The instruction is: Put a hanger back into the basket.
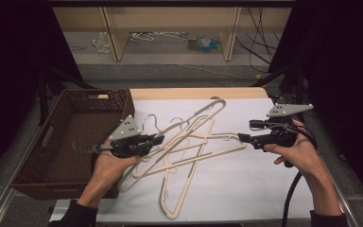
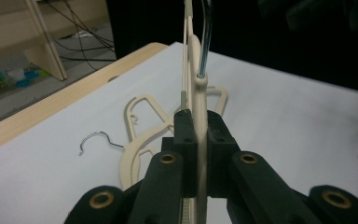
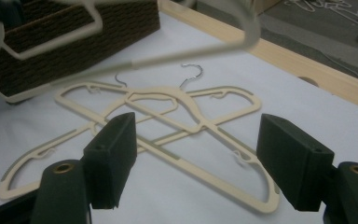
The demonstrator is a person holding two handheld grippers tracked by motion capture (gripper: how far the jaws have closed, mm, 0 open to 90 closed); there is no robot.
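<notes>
Left gripper (image 1: pixel 158 139) with its fingers closed on the edge of a cream hanger (image 2: pixel 198 100), which stands on edge between the pads in the left gripper view and rises off the table (image 1: pixel 264 189). The right gripper (image 1: pixel 242 138) has its fingers spread wide and grips nothing; in the right gripper view they frame the pile (image 3: pixel 168 126) of hangers lying crossed on the white sheet. A wicker basket (image 1: pixel 75 124) sits at the left of the table, just beside the left hand (image 1: pixel 108 163), and is the likely destination.

Risks, judged from this arrangement:

- Snagging. The hangers overlap, and their wire hooks (image 2: pixel 95 140) and notched arms interlock. Raising the gripped hanger may drag a neighbour with it, which could then drop on the table or off its edge.
- Slip. The hold is a narrow pinch on a thin, smooth plastic bar. The hanger's long free end can swing and twist out of the fingers, especially if a neighbour tugs on it.
- Collision. The lifted hanger sweeps across the right gripper's view, blurred; a careless reach by the right gripper could strike it.
- Basket rim. A long hanger carried level may catch the rim rather than drop inside.
</notes>
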